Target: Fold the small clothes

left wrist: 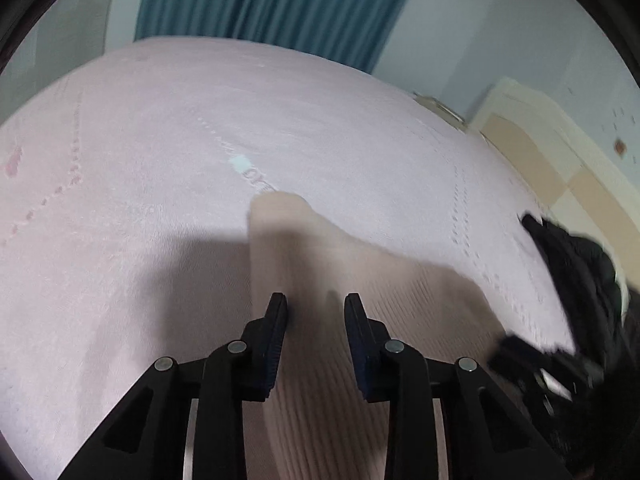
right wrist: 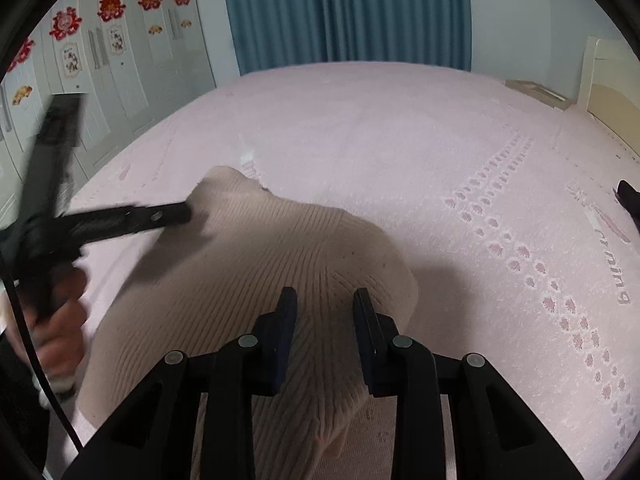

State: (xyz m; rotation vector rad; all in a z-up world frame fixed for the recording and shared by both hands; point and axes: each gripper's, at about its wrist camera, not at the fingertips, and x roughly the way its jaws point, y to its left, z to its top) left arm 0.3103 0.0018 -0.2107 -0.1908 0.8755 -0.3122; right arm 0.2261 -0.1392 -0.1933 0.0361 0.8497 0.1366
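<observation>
A wide bed (right wrist: 400, 140) under a pale pink patterned cover fills the room. Behind it hangs a teal curtain (right wrist: 344, 12), with white wardrobe doors (right wrist: 120, 60) bearing red paper decorations (right wrist: 111, 8) alongside. A cream headboard (right wrist: 608, 80) stands against the pale blue wall (right wrist: 520, 12).

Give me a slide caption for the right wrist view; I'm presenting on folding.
Two grippers work a beige ribbed knit garment on a pink bedspread.

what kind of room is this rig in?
Most likely a home bedroom: a wide bed with a pink patterned bedspread, white wardrobe doors with red paper decorations, and a teal curtain behind.
</observation>
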